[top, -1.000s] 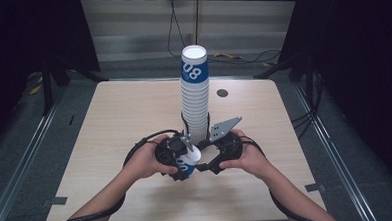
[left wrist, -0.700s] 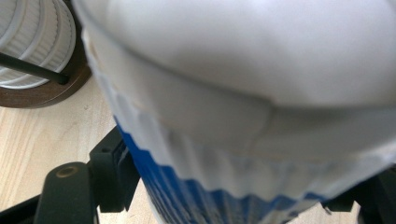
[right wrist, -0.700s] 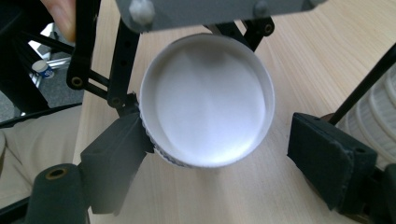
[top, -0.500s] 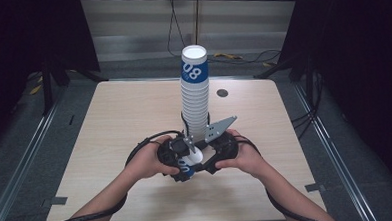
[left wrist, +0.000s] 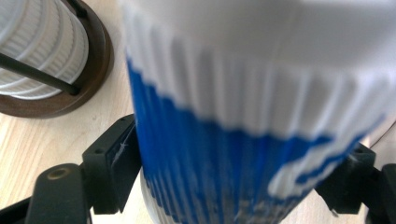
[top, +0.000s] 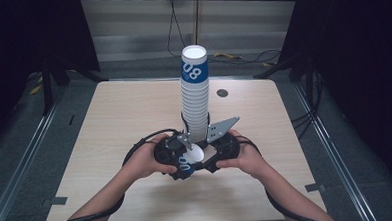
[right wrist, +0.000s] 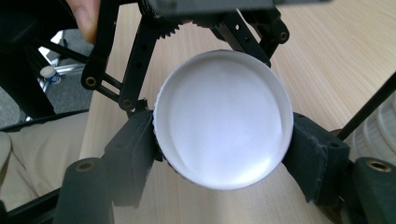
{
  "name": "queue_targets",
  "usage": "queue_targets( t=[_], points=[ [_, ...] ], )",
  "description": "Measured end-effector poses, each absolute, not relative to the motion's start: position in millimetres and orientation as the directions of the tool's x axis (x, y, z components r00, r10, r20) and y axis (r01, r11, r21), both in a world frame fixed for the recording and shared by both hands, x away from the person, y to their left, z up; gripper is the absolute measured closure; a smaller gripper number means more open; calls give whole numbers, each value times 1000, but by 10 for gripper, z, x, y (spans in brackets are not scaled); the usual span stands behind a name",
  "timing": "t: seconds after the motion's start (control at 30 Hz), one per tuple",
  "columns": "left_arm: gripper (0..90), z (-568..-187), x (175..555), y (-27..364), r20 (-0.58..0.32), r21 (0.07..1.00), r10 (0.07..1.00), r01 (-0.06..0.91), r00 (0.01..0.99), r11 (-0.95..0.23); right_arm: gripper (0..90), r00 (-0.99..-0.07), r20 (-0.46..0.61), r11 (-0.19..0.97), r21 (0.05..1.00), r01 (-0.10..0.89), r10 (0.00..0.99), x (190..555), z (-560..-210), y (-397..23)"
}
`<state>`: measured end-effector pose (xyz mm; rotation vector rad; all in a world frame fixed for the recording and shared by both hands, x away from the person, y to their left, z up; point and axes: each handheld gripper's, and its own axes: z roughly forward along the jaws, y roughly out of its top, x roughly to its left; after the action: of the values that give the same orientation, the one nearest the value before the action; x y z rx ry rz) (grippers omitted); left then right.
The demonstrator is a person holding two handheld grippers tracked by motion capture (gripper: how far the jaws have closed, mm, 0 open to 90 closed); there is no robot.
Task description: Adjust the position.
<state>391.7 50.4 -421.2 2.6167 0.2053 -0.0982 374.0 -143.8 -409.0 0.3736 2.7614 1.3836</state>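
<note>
Near the worktop's front edge, the left gripper clamped the blue-and-white ribbed paper cup around its wall; the right gripper, jaws just closing, pinched its base; light, crushable, best held gently.

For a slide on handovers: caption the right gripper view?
Right gripper has just closed its black jaws on the base of a blue-and-white ribbed paper cup.

Lighting: even overhead; we note dark surrounds. Focus: cup blurred against the left gripper's lens; soft glare inside it.
</note>
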Motion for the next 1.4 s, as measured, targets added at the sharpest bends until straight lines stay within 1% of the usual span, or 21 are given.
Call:
queue_targets(
  t=[0.03, 0.1, 0.13, 0.17, 0.2, 0.4, 0.67, 0.77, 0.83, 0.9, 0.97, 1.07, 1.27, 1.4],
  points=[
    [194, -4205, 3933, 522, -95, 493, 114, 146, 989, -858, 293, -970, 84, 572, 794, 203, 228, 3739, -4091, -1448],
    [183, -4217, 3919, 544, -117, 510, 120, 163, 986, -845, 293, -969, 87, 569, 796, 207, 231, 3730, -4105, -1470],
    [181, -4214, 3924, 549, -108, 507, 103, 144, 989, -850, 293, -969, 88, 568, 796, 207, 231, 3726, -4106, -1473],
    [180, -4218, 3907, 550, -114, 512, 115, 158, 987, -844, 293, -969, 90, 565, 798, 209, 231, 3723, -4111, -1477],
    [180, -4213, 3910, 555, -106, 515, 100, 140, 989, -846, 294, -969, 91, 563, 800, 209, 231, 3721, -4113, -1480],
    [182, -4214, 3908, 588, -121, 544, 103, 153, 987, -825, 294, -967, 96, 548, 809, 213, 234, 3706, -4116, -1511],
    [176, -4146, 3917, 602, -101, 537, 124, 159, 987, -828, 296, -964, 100, 547, 807, 222, 245, 3707, -4136, -1557],
    [178, -4116, 3931, 618, -118, 552, 121, 166, 986, -817, 296, -965, 83, 573, 790, 216, 249, 3706, -4159, -1554],
    [180, -4103, 3919, 627, -128, 543, 119, 170, 985, -823, 296, -963, 83, 579, 784, 221, 255, 3706, -4191, -1563],
    [183, -4085, 3907, 651, -111, 538, 120, 161, 987, -828, 296, -961, 86, 575, 786, 227, 262, 3709, -4195, -1584],
    [183, -4078, 3914, 690, -120, 540, 122, 167, 985, -825, 296, -960, 84, 567, 791, 227, 268, 3709, -4196, -1618],
    [183, -4100, 3913, 782, -132, 560, 172, 217, 976, -800, 295, -954, 89, 557, 794, 242, 288, 3704, -4193, -1691],
    [179, -4190, 3923, 877, -144, 581, 203, 249, 969, -775, 295, -941, 98, 521, 812, 264, 324, 3698, -4159, -1806],
    [179, -4255, 3938, 913, -173, 610, 219, 279, 960, -742, 295, -937, 108, 498, 823, 273, 333, 3704, -4137, -1838]
  ],
)
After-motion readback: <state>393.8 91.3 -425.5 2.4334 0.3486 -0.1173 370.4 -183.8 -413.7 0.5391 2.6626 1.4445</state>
